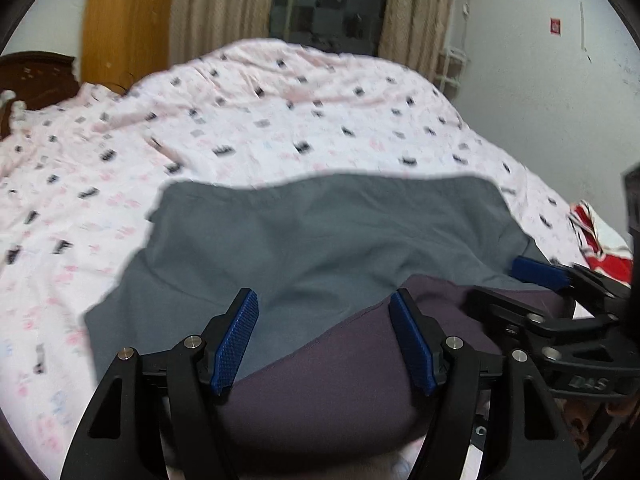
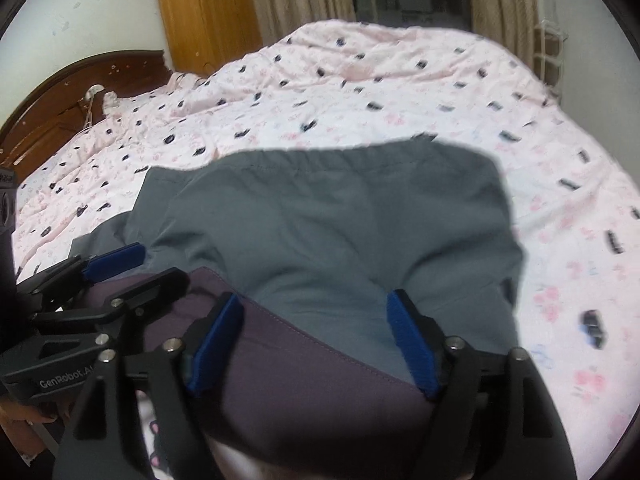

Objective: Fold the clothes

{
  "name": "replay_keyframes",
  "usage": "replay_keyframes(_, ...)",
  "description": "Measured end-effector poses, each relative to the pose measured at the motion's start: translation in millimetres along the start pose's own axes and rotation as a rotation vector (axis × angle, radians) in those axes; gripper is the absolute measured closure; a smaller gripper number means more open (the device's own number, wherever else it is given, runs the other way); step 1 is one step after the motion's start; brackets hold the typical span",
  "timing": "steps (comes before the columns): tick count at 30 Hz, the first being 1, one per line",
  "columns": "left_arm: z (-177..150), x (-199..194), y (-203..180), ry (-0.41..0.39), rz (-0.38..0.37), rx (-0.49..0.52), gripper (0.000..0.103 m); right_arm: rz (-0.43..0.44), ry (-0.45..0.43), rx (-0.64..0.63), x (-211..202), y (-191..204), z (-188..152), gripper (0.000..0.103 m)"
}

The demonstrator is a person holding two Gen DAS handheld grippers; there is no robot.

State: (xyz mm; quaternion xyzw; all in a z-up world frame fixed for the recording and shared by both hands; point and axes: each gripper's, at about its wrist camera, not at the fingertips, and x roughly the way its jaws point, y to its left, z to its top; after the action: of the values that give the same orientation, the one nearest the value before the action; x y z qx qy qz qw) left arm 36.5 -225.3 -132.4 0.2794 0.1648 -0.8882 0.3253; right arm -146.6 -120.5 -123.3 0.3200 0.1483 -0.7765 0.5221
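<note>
A grey garment [image 1: 312, 232] with an elastic waistband at its far edge [image 2: 320, 160] lies flat on the bed. A dark purple cloth [image 1: 320, 380] overlaps its near edge; whether it belongs to the grey garment I cannot tell. My left gripper [image 1: 324, 300] hovers open over that near edge, the purple cloth lying below and between its blue pads [image 1: 236, 340]. My right gripper [image 2: 316, 300] is open just to its right, straddling the purple-grey seam. Each shows in the other's view: right gripper [image 1: 516, 286], left gripper [image 2: 148, 268].
The pink patterned bedsheet [image 1: 240, 128] spreads wide around the garment. A red and white cloth [image 1: 600, 248] lies at the bed's right edge. A dark wooden headboard [image 2: 60, 96], an orange wardrobe [image 1: 124, 20], curtains and a white rack [image 2: 550, 56] stand beyond.
</note>
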Motion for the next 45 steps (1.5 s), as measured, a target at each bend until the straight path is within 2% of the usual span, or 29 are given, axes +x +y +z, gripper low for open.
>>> replay_keyframes(3, -2.8, -15.2, 0.7, -0.022, 0.004, -0.015, 0.038, -0.012, -0.055, -0.009, -25.1, 2.3, -4.7, 0.005)
replay_keyframes(5, -8.4, -21.2, 1.5, -0.021, 0.0, -0.026, 0.034, -0.023, -0.049, -0.017, -30.6, 1.8, -8.7, 0.004)
replay_keyframes(6, -13.1, -20.9, 1.2, -0.02, 0.001, -0.026, 0.026, -0.022, -0.038, -0.018, -30.6, 0.6, -11.2, 0.004)
replay_keyframes(11, -29.1, -7.1, -3.1, -0.015, 0.024, 0.02, 0.018, -0.05, 0.037, -0.036, -6.6, -2.3, -31.3, 0.001)
replay_keyframes(13, -30.9, -4.4, -5.1, -0.022, 0.033, 0.033, 0.017, -0.048, 0.048, -0.03, -0.8, -3.7, -33.5, 0.0)
replay_keyframes(17, -25.0, -16.3, -1.7, -0.051, 0.025, -0.005, 0.017, -0.009, 0.031, 0.011, -12.5, -13.0, -31.8, 0.0)
replay_keyframes(19, -19.5, -27.4, 0.5, -0.092, 0.028, -0.028, 0.017, 0.015, -0.015, 0.08, -31.3, -25.9, -31.2, 0.0)
replay_keyframes(22, -7.6, -44.3, -0.2, -0.2, 0.015, -0.022, 0.017, 0.099, -0.069, 0.235, -61.4, -55.7, -32.2, 0.0)
replay_keyframes(25, 4.0, -42.6, -5.7, -0.246, 0.014, 0.006, 0.017, 0.201, -0.065, 0.399, -75.7, -84.8, -38.4, 0.0)
replay_keyframes(28, 10.0, -25.9, -10.7, -0.218, 0.016, 0.019, 0.017, 0.32, -0.029, 0.585, -76.9, -110.6, -54.5, 0.0)
replay_keyframes(32, 3.1, 19.4, -16.0, -0.016, 0.068, 0.029, 0.017, 0.432, 0.025, 0.785, -64.5, -131.1, -78.1, 0.0)
replay_keyframes(35, 4.5, 26.5, -8.8, 0.028, 0.048, -0.006, 0.016, 0.441, 0.026, 0.798, -61.2, -130.0, -78.7, 0.0)
replay_keyframes(40, 1.9, 29.0, -9.2, 0.035, 0.05, -0.001, 0.015, 0.476, 0.044, 0.805, -52.0, -118.0, -74.3, 0.0)
replay_keyframes(45, 1.3, 28.8, -8.8, 0.04, 0.04, -0.007, 0.015, 0.455, 0.043, 0.801, -41.4, -107.9, -67.0, 0.0)
